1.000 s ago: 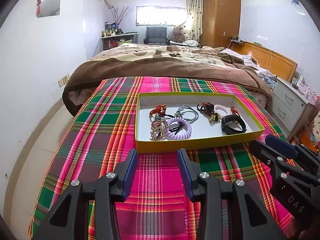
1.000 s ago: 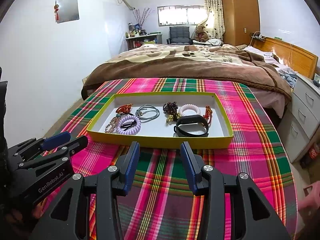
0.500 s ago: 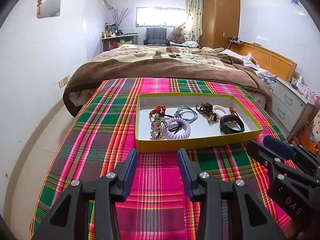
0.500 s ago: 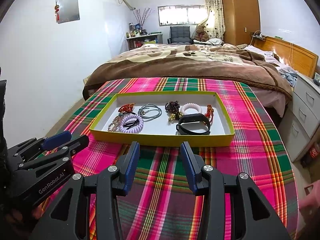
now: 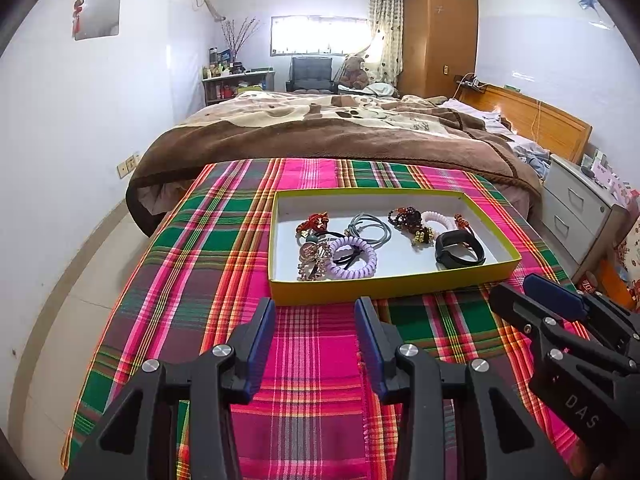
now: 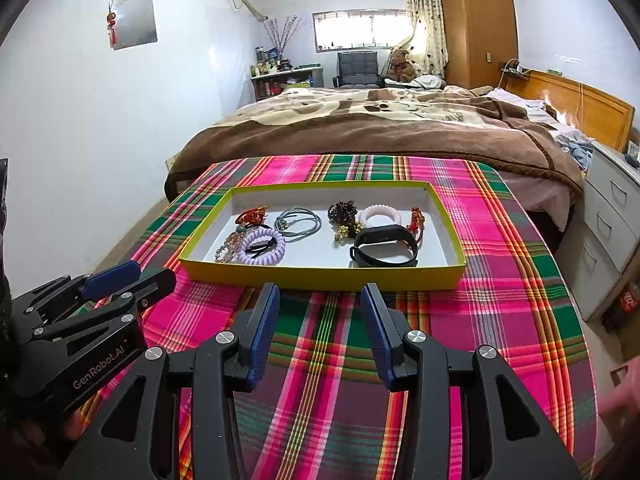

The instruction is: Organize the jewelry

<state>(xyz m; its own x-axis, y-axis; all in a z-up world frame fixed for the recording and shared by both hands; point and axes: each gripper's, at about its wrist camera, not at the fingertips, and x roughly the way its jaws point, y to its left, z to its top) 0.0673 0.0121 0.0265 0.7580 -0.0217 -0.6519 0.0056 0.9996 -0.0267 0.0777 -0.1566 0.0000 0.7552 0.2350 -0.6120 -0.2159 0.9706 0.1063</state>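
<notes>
A shallow yellow-rimmed tray (image 5: pixel 384 288) (image 6: pixel 320 276) with a white floor lies on the plaid cloth. In it lie a purple spiral hair tie (image 5: pixel 354 264) (image 6: pixel 262 246), a grey cord loop (image 5: pixel 370 228) (image 6: pixel 298 220), a black wristband (image 5: pixel 460 248) (image 6: pixel 384 246), a white spiral tie (image 6: pixel 379 216), a dark bead bracelet (image 5: pixel 404 216) (image 6: pixel 342 211), a red ornament (image 5: pixel 314 222) (image 6: pixel 250 216) and a sparkly brooch (image 5: pixel 314 260). My left gripper (image 5: pixel 315 312) (image 6: pixel 132 276) is open and empty, short of the tray's near wall. My right gripper (image 6: pixel 320 300) (image 5: pixel 528 292) is open and empty, also short of it.
The plaid cloth (image 5: pixel 200 280) covers a table with rounded edges. Behind it stands a bed with a brown blanket (image 5: pixel 340 136). A white drawer unit (image 5: pixel 576 208) stands to the right, a white wall to the left.
Both grippers have drawn back slightly from the tray and stayed open. The jewelry in the tray has not moved.
</notes>
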